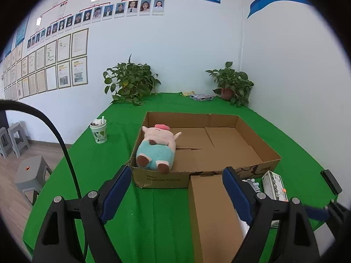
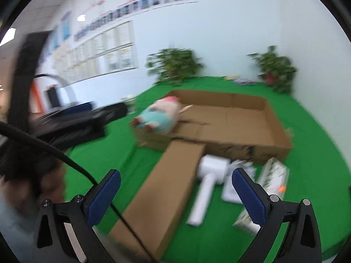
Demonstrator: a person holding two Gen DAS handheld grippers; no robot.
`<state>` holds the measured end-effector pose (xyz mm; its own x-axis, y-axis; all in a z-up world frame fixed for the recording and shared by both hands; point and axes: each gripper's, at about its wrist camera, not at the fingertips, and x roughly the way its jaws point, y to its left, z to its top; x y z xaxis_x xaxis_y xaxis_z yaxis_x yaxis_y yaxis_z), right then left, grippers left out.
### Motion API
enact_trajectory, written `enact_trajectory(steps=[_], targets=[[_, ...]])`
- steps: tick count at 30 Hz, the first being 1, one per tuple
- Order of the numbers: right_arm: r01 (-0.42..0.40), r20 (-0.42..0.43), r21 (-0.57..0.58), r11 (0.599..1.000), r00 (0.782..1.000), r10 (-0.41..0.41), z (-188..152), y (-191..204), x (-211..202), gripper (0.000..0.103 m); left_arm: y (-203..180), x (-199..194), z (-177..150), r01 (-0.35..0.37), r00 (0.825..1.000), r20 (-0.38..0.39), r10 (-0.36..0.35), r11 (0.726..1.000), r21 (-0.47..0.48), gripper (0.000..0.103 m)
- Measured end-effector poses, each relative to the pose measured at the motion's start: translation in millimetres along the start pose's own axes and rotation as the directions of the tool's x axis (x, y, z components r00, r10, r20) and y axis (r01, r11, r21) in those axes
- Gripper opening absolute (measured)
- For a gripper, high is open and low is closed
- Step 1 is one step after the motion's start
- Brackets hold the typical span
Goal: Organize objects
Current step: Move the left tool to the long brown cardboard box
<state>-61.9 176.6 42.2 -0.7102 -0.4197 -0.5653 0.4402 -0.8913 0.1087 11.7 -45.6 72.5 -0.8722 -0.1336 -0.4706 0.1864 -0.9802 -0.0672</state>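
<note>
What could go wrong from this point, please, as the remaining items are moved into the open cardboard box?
1. The long brown carton lies against the open box's front wall; lifting it carelessly may shove or snag that wall.
2. The plush pig fills the box's left end, so the carton may land on it.
3. The left gripper's cable crosses in front of the right gripper and could snag.

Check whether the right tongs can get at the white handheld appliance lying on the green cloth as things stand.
Probably yes. The right tongs are open and empty, and the white handheld appliance lies uncovered just ahead between the long brown cardboard box and a white-and-green carton, with nothing over it.
</note>
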Motion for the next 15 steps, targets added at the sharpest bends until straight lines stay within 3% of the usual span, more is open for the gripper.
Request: enact_trajectory(steps=[3,5,6,8,12,15], targets=[[-0.207,-0.064,-0.070,0.976,0.977,0.203,-27.9,27.9,-18.1,0.102,8.9,1.9,-4.3,-0.026,0.999,-0.041,0.026,1.000,-0.004,0.084],[-0.350,-0.111,-0.041,0.936,0.932,0.344,-40.0,42.1,-16.4,0.102,12.5,7.2,-9.2,-0.022,0.996,-0.082,0.021,1.000,-0.014,0.084],[-0.379,-0.136,0.002,0.925,0.917,0.376,-44.0,45.0,-9.5,0.102,13.3,10.2,-12.2,-0.012,0.995,-0.095,0.011,1.000,-0.017,0.084],[-0.359,-0.167,0.073,0.931,0.916,0.366,-49.2,43.6,8.1,0.102,14.2,21.8,-18.6,0.008,0.990,-0.143,-0.011,1.000,-0.018,0.084],[-0.149,-0.225,0.087,0.985,0.960,0.165,-63.1,35.1,40.8,0.102,16.0,54.2,-36.9,0.045,0.963,-0.263,-0.051,0.999,-0.030,0.084],[-0.059,-0.236,0.069,0.996,0.969,0.074,-71.1,32.5,44.6,0.102,19.0,79.6,-52.0,0.086,0.934,-0.343,-0.104,0.994,-0.068,0.083]])
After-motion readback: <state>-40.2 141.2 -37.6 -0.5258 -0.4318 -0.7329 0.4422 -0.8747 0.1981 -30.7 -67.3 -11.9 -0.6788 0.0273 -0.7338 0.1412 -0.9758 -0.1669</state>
